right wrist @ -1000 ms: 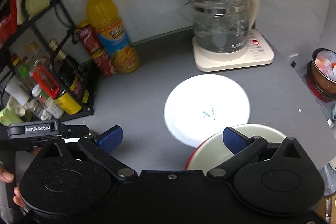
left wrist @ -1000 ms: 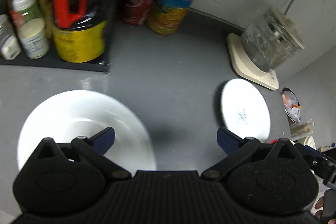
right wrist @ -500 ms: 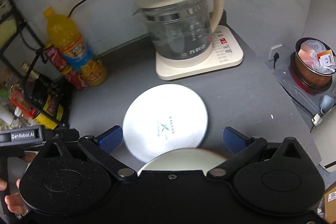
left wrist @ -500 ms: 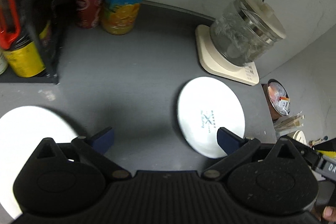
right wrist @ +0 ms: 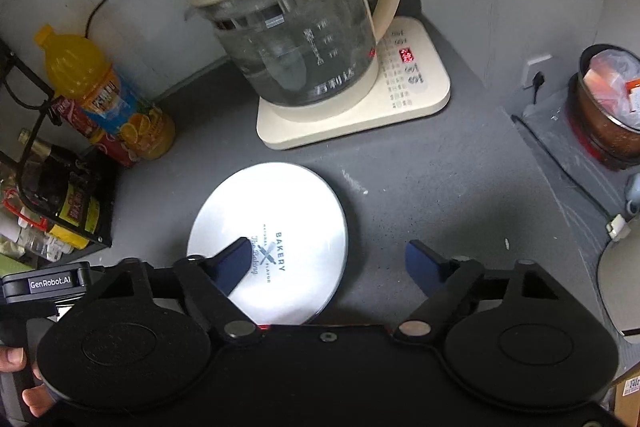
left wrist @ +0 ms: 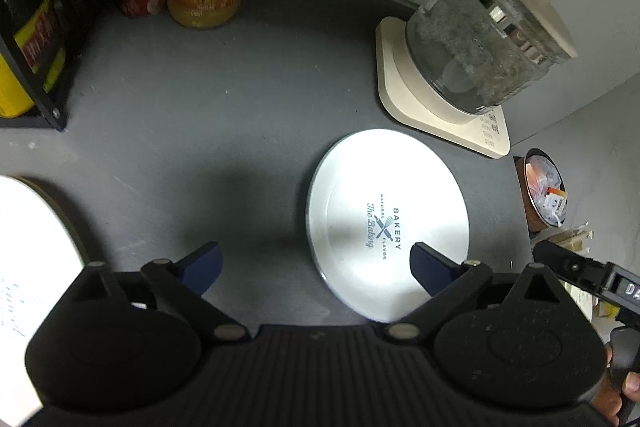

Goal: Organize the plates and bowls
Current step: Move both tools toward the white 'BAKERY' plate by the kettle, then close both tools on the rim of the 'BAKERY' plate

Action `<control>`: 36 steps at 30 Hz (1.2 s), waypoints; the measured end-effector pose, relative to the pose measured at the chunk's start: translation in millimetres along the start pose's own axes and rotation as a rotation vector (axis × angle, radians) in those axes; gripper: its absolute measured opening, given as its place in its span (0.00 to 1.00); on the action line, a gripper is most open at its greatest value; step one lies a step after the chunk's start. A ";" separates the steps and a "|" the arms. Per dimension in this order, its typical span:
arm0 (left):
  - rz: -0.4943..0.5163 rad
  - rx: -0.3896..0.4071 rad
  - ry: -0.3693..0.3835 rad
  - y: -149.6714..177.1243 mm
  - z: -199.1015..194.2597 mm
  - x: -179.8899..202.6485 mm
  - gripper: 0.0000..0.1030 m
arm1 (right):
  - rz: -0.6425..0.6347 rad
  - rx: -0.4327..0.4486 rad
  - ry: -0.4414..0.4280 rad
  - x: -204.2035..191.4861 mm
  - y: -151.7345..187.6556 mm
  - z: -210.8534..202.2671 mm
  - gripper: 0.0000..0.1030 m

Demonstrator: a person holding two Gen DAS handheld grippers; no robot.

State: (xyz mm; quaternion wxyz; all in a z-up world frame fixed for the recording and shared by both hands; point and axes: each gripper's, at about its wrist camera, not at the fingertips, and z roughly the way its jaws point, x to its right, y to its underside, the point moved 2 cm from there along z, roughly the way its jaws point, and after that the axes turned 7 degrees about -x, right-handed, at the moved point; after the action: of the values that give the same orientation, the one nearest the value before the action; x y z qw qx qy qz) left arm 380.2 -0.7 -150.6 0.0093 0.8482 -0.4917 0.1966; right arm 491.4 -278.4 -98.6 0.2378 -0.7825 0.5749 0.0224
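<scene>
Between our closing right gripper's (right wrist: 328, 263) unclamped fingers: plate (right wrist: 280, 215) lettered "BAKERY"; left gripper (left wrist: 316, 267) spread, empty.

You're over a matt grey countertop (left wrist: 168, 115), faintly scuffed. The small plate (right wrist: 280, 227) looks glazed and glossy, throwing back a bright glare; so does the larger white plate (left wrist: 28, 247). The kettle (right wrist: 288, 43) is clear glass with a smooth cream plastic lid, handle and base. Your 2 grippers' housings are matt black plastic, finely textured.

A white plate (left wrist: 28, 267) is cut off by the left edge.
</scene>
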 end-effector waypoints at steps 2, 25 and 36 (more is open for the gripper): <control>-0.015 0.000 0.001 -0.8 7.2 1.3 0.96 | -0.012 -0.024 -0.009 3.0 -4.4 7.7 0.72; -0.233 -0.024 -0.009 -1.5 69.9 -7.3 0.35 | -0.142 -0.250 -0.121 19.4 -28.9 90.7 0.39; -0.294 -0.016 0.049 4.9 74.2 -10.3 0.11 | -0.177 -0.264 -0.179 14.6 -34.4 106.7 0.27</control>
State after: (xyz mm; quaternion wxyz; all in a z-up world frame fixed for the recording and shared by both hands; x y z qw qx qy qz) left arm 395.6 -10.2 -223.5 0.0569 0.9059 -0.3635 0.2099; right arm 553.0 -241.2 -185.7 0.1842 -0.8495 0.4724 0.1460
